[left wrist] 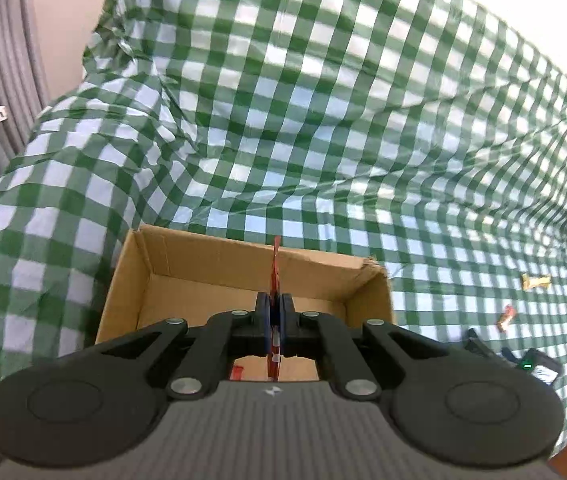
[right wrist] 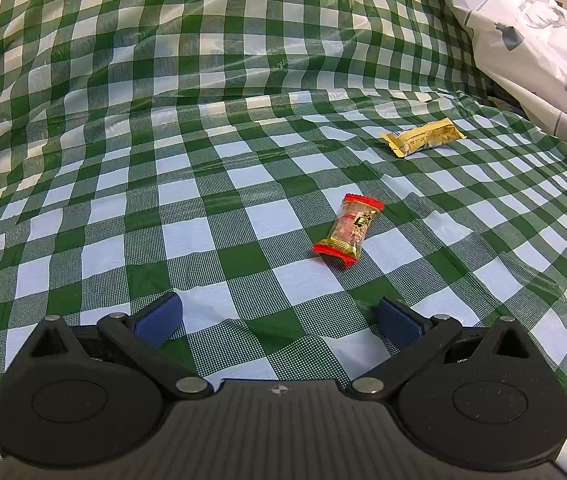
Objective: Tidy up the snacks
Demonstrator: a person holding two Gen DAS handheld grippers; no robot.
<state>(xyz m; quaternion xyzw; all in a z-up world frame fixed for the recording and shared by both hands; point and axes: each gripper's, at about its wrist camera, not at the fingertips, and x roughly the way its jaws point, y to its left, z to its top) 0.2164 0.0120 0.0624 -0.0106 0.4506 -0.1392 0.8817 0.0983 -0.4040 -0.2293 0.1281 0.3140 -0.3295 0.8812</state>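
The left tongs are pinched shut on a thin red snack packet, held edge-on so it stands upright between the blue pads, directly over the open cardboard box. The packet's upper end pokes above the box's far wall in the left wrist view, and its lower end hangs over the box floor. A small red item shows in the box near its front edge, probably another snack, though most of it is hidden.

To drop this one cleanly, the sensible course is to lower the packet below the box rim before letting go, keeping it near the middle of the box (the right far corner is torn and ragged, and a thin wrapper could catch there). The box sits on a green checked cloth that is wrinkled and rises steeply behind the box, so there is little room beyond its far wall; the open approach is from above and from the near side.

The right tongs stand wide open and hold nothing, to the right of the box. Ahead of them lie a red-ended snack bar and, further from the box, a yellow packet, both flat on the cloth with clear space around them. A white printed sheet bounds that side.
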